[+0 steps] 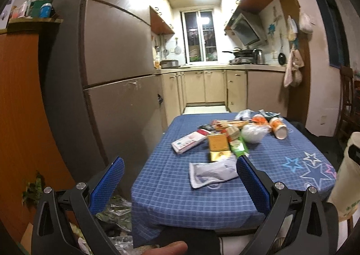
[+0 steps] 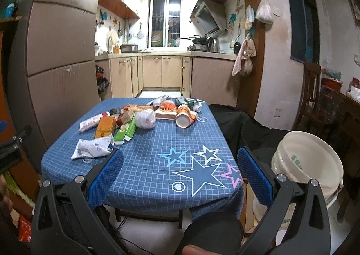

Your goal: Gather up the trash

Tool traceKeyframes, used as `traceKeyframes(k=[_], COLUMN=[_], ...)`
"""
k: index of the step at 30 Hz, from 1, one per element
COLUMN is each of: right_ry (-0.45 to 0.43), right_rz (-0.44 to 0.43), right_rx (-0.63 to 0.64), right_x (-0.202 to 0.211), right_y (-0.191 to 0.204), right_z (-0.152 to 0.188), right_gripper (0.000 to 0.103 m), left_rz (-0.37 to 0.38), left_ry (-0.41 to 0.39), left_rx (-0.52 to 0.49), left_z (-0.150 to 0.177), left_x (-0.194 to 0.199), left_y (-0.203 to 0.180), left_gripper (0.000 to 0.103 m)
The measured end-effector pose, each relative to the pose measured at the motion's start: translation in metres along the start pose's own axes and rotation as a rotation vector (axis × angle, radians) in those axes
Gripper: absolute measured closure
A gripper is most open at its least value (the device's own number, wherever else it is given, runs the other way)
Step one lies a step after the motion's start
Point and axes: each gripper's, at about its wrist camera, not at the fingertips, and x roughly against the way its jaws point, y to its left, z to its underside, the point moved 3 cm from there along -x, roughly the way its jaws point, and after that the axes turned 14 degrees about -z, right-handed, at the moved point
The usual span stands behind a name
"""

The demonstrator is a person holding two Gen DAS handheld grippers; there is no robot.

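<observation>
A heap of trash lies on the blue checked tablecloth (image 1: 171,189) (image 2: 155,140): a crumpled white pouch (image 1: 211,174) (image 2: 93,148) nearest me, a gold box (image 1: 217,146) (image 2: 105,127), a green carton (image 1: 238,147) (image 2: 126,130), a white flat pack (image 1: 187,142) (image 2: 90,123), a white plastic bag (image 1: 253,133) (image 2: 146,118) and a tipped orange paper cup (image 1: 279,128) (image 2: 185,117). My left gripper (image 1: 180,162) is open and empty at the table's near edge, just short of the pouch. My right gripper (image 2: 180,153) is open and empty over the star prints. A white bucket (image 2: 308,165) stands right of the table.
A tall brown fridge (image 1: 117,52) (image 2: 58,41) stands left of the table. Black cloth (image 2: 243,124) drapes over something at the table's right side. Kitchen cabinets (image 2: 157,70) line the back. A wooden chair (image 2: 311,88) is at the right. Bags of greens (image 1: 114,214) lie on the floor left.
</observation>
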Motion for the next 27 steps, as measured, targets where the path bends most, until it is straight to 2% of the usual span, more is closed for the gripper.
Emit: traceKeyframes(k=[5, 12, 18, 22, 24, 27], right_ry=[0.036, 0.110, 0.226, 0.283, 0.306, 0.337], right_rz=[-0.040, -0.173, -0.352, -0.465, -0.542, -0.606], right_rx=[0.049, 0.112, 0.170, 0.303, 0.413, 0.583], right_x=[-0.021, -0.067, -0.117, -0.148, -0.162, -0.178], right_y=[0.008, 0.033, 0.067, 0.094, 0.111, 0.130], right_z=[0.000, -0.001, 0.002, -0.002, -0.005, -0.003], right_gripper=[0.005, 0.005, 0.021, 0.022, 0.022, 0.022], left_rz=[-0.009, 0.022, -0.001, -0.034, -0.043, -0.051], left_ry=[0.019, 0.124, 0.217, 0.248, 0.257, 0.279], left_rx=[0.014, 0.053, 0.065, 0.107, 0.135, 0.158], left_z=[0.001, 0.016, 0.032, 0.036, 0.036, 0.040], left_x=[-0.018, -0.058, -0.096, -0.117, -0.129, -0.142], left_y=[0.008, 0.017, 0.026, 0.038, 0.044, 0.051], left_gripper=[0.003, 0.003, 0.004, 0.003, 0.003, 0.003])
